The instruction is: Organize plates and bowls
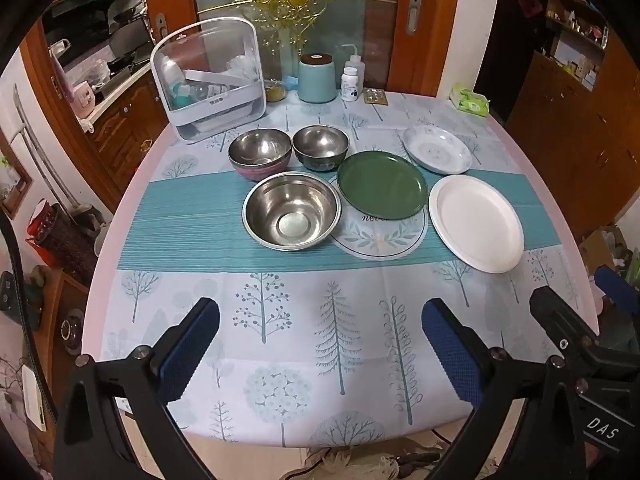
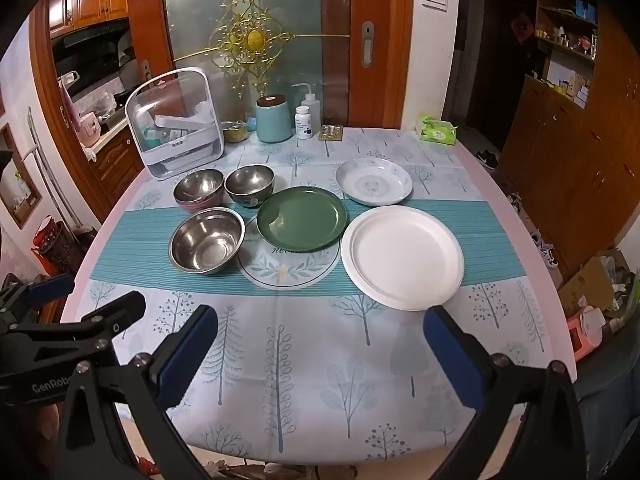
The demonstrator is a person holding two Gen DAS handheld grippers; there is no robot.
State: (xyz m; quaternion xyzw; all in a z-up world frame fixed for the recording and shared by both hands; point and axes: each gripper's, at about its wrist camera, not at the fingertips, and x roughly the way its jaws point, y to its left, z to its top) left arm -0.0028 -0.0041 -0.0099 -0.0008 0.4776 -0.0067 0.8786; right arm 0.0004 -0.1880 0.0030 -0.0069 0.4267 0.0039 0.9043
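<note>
1. Left gripper (image 1: 320,356) and right gripper (image 2: 320,360): fingers spread wide, nothing between them.
2. Ahead of the right fingers: white plate (image 2: 402,256); beyond it green plate (image 2: 301,218) and patterned plate (image 2: 374,181).
3. Ahead of the left fingers: big bowl (image 1: 291,210), two smaller bowls (image 1: 260,152) behind.
4. Nothing stacked yet; I judge the next move is gripping a rim.

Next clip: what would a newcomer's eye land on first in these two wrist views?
Probably the dishes in mid-table on the teal runner: three steel bowls to the left, and beside them a green plate, a white plate and a patterned plate behind. Next, both grippers, left and right, hover wide open and empty over the near edge of the tree-print cloth.
</note>
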